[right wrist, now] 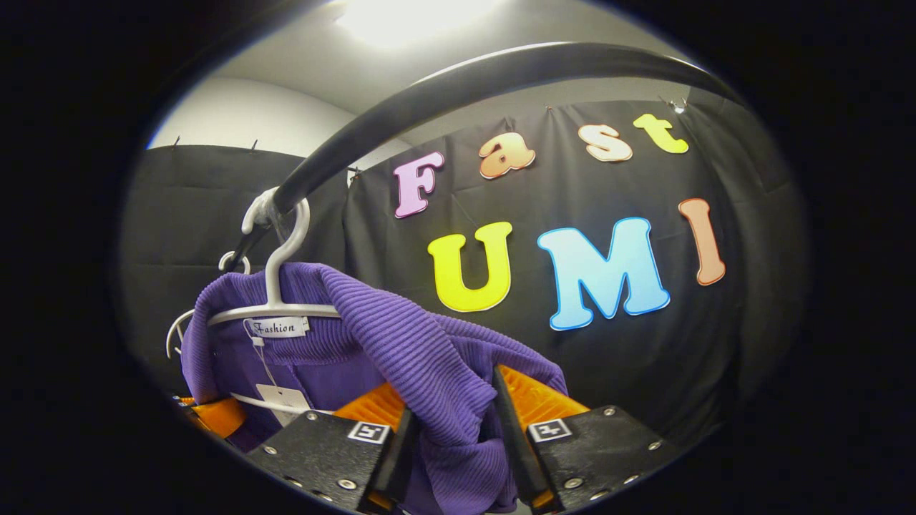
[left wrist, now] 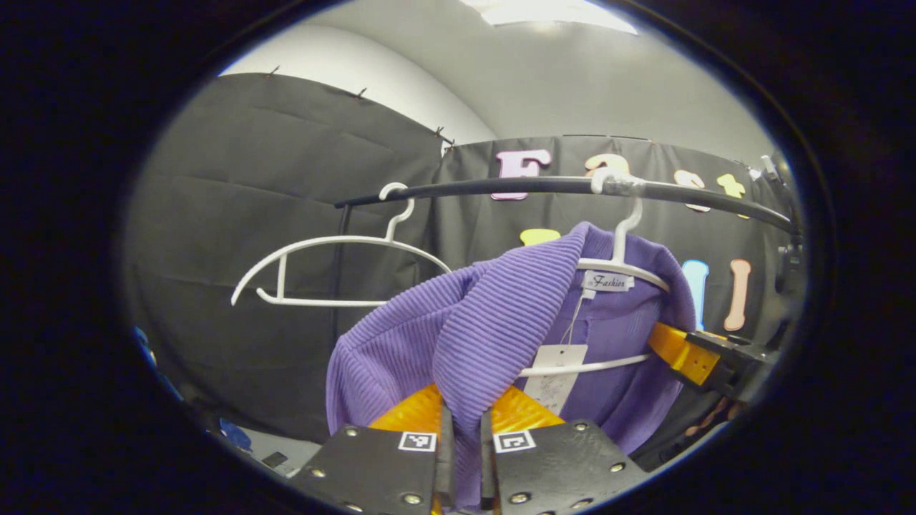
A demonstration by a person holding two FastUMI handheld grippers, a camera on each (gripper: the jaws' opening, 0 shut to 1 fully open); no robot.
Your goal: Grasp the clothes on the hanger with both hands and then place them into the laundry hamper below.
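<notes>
A purple ribbed garment [left wrist: 501,315] hangs on a white hanger [left wrist: 621,247] hooked over a black rail [left wrist: 544,186]. A paper tag dangles inside its collar. My left gripper [left wrist: 469,404] is shut on a fold of the garment's shoulder, and the cloth runs down between its fingers. Farther right, my right gripper [left wrist: 676,350] holds the other shoulder. In the right gripper view the garment [right wrist: 401,336] drapes over the hanger [right wrist: 275,286], and my right gripper [right wrist: 447,393] is shut on a bunched fold of it. The left gripper [right wrist: 215,416] peeks out at the lower left.
An empty white hanger [left wrist: 336,243] hangs on the rail to the left of the garment. The rail [right wrist: 458,86] arches close overhead in the right gripper view. Black cloth walls stand behind and beside the rack.
</notes>
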